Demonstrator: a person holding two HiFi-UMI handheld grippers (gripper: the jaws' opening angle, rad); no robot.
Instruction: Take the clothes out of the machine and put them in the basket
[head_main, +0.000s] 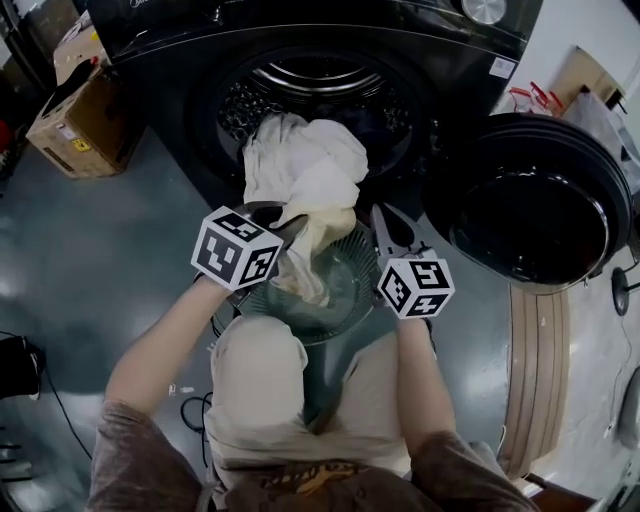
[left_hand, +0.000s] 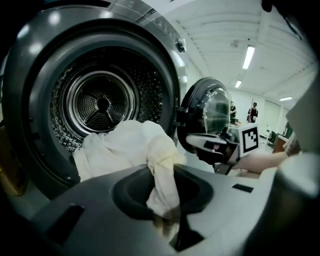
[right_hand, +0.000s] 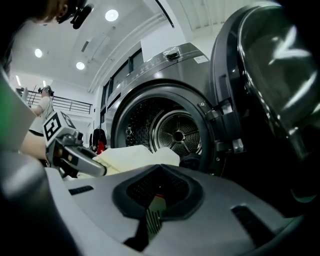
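Clothes (head_main: 305, 175): a pale cream-white bundle, which we see spilling out of the round mouth of the machine (head_main: 330, 40) and over its front lip.
Clothes against the tool: in the head view the bulk lies at 12 to 1 o'clock from the left gripper (head_main: 288, 222), and one twisted tail drops from the jaws toward 6 o'clock.
Left gripper: we read its jaws as nearly together, pinched on a fold of the clothes. In the left gripper view the cloth climbs from the jaw slot up to the heap at 11 o'clock.
Basket (head_main: 362, 300): round and meshed, it sits on the floor directly under both grippers. The hanging tail reaches down into it.
Right gripper (head_main: 392, 228): it stands at 3 o'clock from the left one, just beside the cloth but apart from it. We see its jaws drawn together with nothing between them.
Drum (left_hand: 102, 102): ribbed steel, showing at 11 o'clock above the heap in the left gripper view.
Door (head_main: 535, 205): swung wide open, at 3 o'clock of the machine's mouth.
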